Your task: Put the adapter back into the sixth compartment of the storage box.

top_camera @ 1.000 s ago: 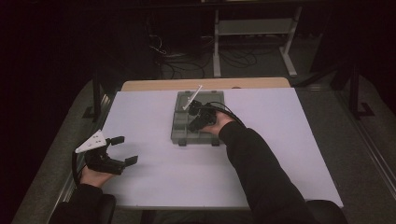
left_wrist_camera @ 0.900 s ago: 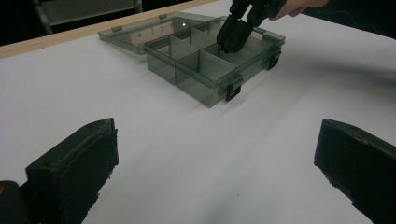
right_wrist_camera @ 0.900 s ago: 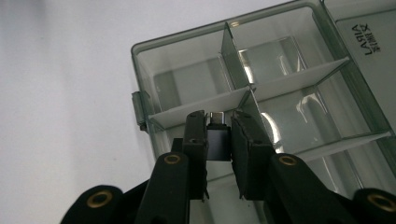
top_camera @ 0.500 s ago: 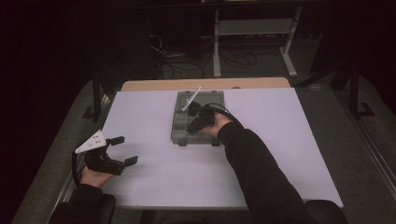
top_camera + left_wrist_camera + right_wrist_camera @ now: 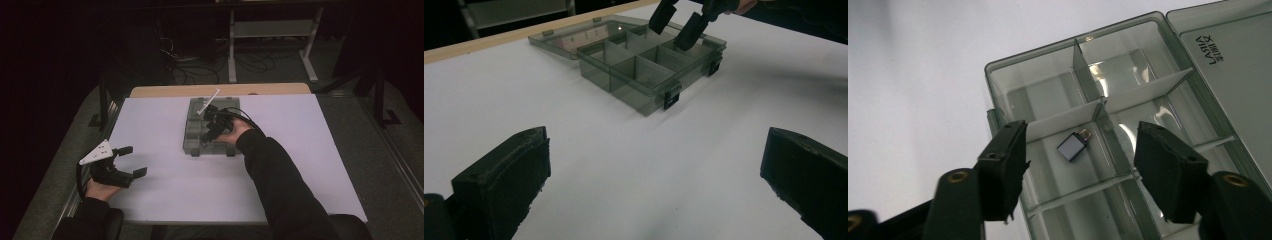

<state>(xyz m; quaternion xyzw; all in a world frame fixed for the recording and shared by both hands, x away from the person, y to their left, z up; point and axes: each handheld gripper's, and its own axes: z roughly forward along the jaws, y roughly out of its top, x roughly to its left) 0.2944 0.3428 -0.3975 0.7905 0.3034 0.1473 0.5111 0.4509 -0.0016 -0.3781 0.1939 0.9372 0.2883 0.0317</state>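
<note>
Right gripper view: small adapter (image 5: 1073,145) in organizer box (image 5: 1048,80) compartment, between spread jaws

So the table (image 5: 165,190) has a plain white top, with a strip of light wood edge (image 5: 165,91) showing along the far side. Sitting directly on it is a smoky grey clear plastic organizer box (image 5: 192,137), toward the far middle, lid (image 5: 569,40) flipped open and lying flat on the surface behind it (two black latches on the front wall). The rest of the white surface around it is bare.
</note>
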